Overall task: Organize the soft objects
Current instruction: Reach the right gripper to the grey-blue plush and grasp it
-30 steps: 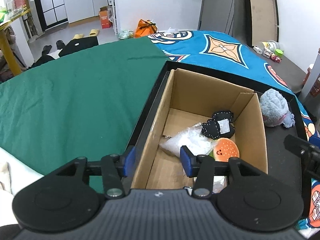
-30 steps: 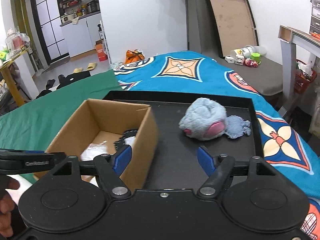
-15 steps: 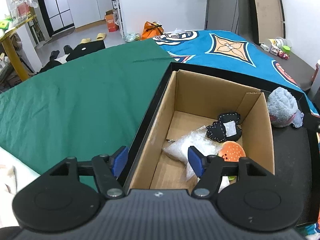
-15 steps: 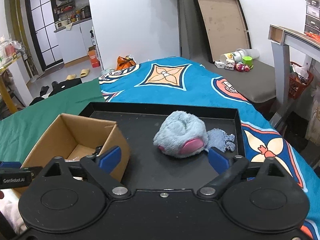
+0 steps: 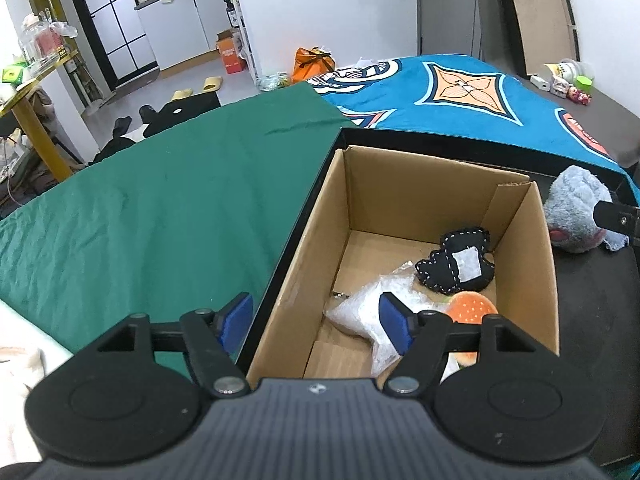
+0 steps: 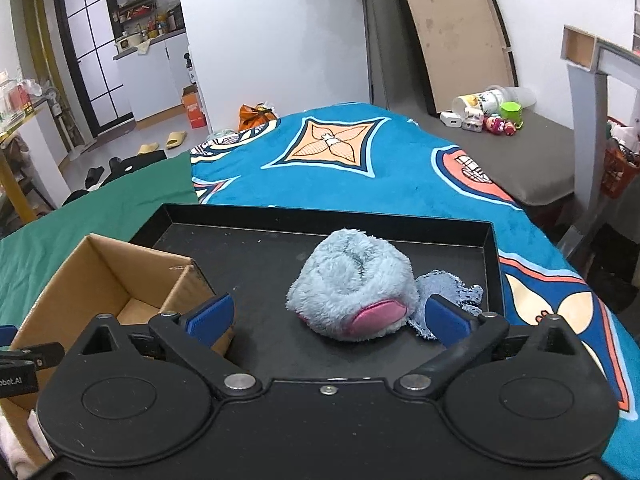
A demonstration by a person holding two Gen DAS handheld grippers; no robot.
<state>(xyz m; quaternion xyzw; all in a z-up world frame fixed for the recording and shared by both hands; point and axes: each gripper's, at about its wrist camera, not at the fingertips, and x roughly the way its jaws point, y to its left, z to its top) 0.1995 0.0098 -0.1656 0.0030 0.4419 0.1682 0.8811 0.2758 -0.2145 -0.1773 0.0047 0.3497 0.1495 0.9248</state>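
Observation:
An open cardboard box (image 5: pixel 420 196) stands at the left of a black tray (image 6: pixel 320 216). Inside lie a black stitched felt toy (image 5: pixel 456 264), a clear star-shaped bag (image 5: pixel 360 312) and an orange burger plush (image 5: pixel 472 308). My left gripper (image 5: pixel 316 322) hangs over the box's near left corner. Its jaws are opening, straddle the box wall, and grip nothing. A fluffy blue-grey plush (image 6: pixel 352 284) with a pink patch lies on the tray right of the box (image 6: pixel 120 272). My right gripper (image 6: pixel 328 316) is just before it, jaws opening wide on either side, pads off the plush.
A green cloth (image 5: pixel 140 200) covers the surface left of the tray, and a blue patterned blanket (image 6: pixel 360 160) lies behind and to the right. Cups and small toys (image 6: pixel 488 112) sit on a grey surface at the back right. A grey table leg (image 6: pixel 588 120) stands at the right.
Both grippers' jaws have widened. The right gripper has moved rightward from the box to the blue-grey plush, which now sits between its fingers. The left gripper has shifted slightly over the box corner.

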